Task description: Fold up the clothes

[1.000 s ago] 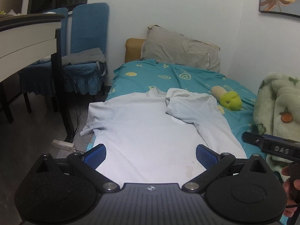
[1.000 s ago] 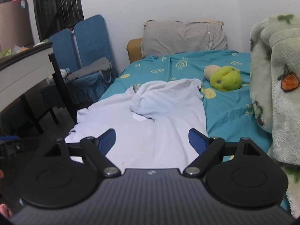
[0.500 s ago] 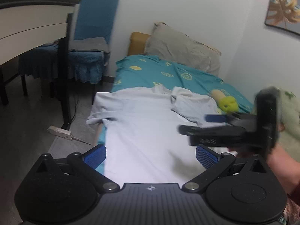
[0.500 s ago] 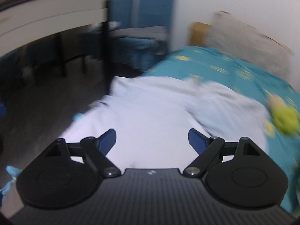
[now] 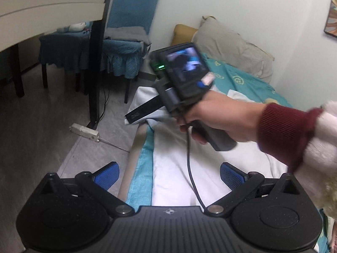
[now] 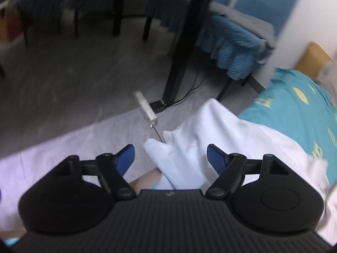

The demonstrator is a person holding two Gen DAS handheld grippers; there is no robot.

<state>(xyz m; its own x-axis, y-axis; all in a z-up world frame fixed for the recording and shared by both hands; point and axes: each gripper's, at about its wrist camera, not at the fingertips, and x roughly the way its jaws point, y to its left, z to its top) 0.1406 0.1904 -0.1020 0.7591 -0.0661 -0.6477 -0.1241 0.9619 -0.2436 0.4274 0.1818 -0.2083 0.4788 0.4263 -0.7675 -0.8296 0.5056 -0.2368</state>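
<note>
A white T-shirt (image 5: 179,168) lies spread on the teal bed sheet (image 5: 238,78). Its left sleeve (image 6: 174,154) hangs over the bed's left edge. My left gripper (image 5: 168,174) is open and empty over the shirt's lower left hem. My right gripper (image 6: 170,157) is open, with the hanging sleeve between its fingers but not clamped. In the left wrist view the right gripper's body and the hand holding it (image 5: 210,113) reach across the shirt to the left sleeve.
A black table leg (image 6: 181,50) and a white power strip (image 6: 145,107) stand on the grey floor left of the bed. Blue chairs (image 5: 124,48) are behind them. Pillows (image 5: 229,44) lie at the bed's head.
My right gripper has swung left across the shirt to the left sleeve at the bed's edge. My left gripper has moved lower and left toward the hem corner.
</note>
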